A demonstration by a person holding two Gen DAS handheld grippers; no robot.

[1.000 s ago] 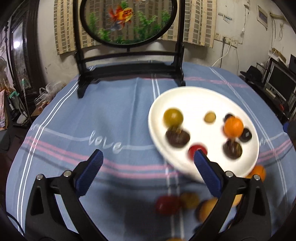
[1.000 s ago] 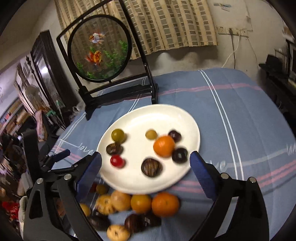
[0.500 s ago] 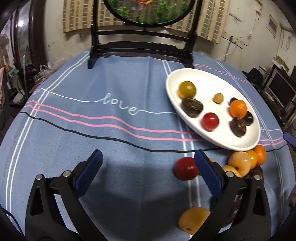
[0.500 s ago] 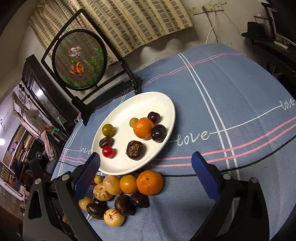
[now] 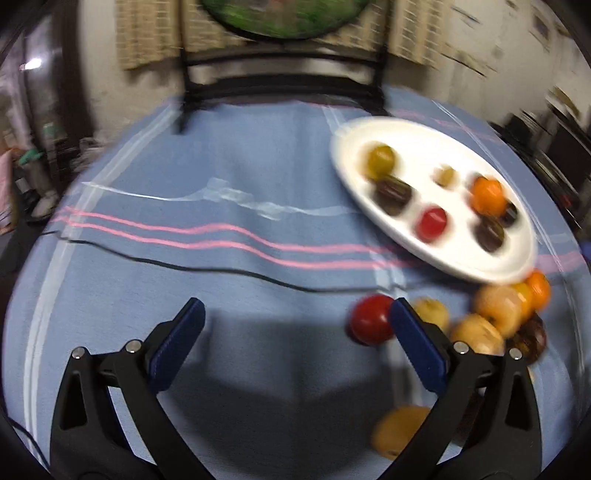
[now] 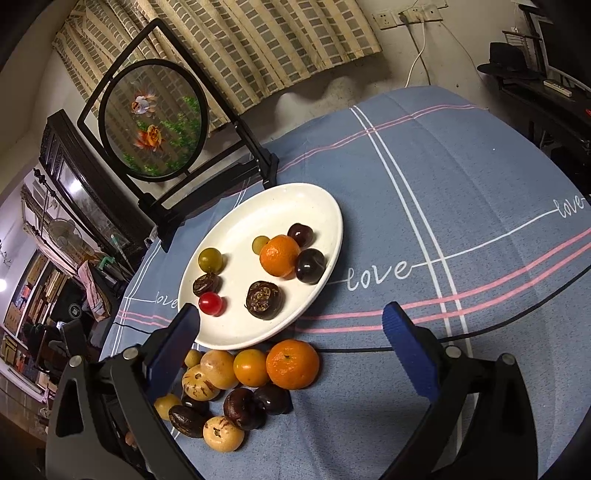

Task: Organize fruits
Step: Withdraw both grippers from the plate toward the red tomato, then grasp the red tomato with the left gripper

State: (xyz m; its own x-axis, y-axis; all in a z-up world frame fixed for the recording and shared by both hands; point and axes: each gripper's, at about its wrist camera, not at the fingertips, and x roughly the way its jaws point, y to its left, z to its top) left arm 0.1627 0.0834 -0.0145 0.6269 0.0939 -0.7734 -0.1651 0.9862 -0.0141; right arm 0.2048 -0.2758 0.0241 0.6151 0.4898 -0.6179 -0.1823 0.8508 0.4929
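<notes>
A round table under a blue-grey tablecloth (image 6: 424,177), crossed by white and pink stripes and the word "love", fills a dim, cluttered room. At the table's far edge stands a black-framed round goldfish screen (image 6: 153,118), the landmark here. Directly behind the screen hangs a beige checked curtain (image 6: 258,48) over a stained pale wall. Right of the curtain, wall sockets (image 6: 402,16) feed a white cable (image 6: 417,62) running down toward the table. Farther right of the screen, a black hat (image 6: 506,61) rests on dark furniture. Left of the screen stands a dark wooden cabinet (image 6: 85,181); beyond it, packed shelves (image 6: 26,291) and a small bright lamp (image 6: 3,284).
</notes>
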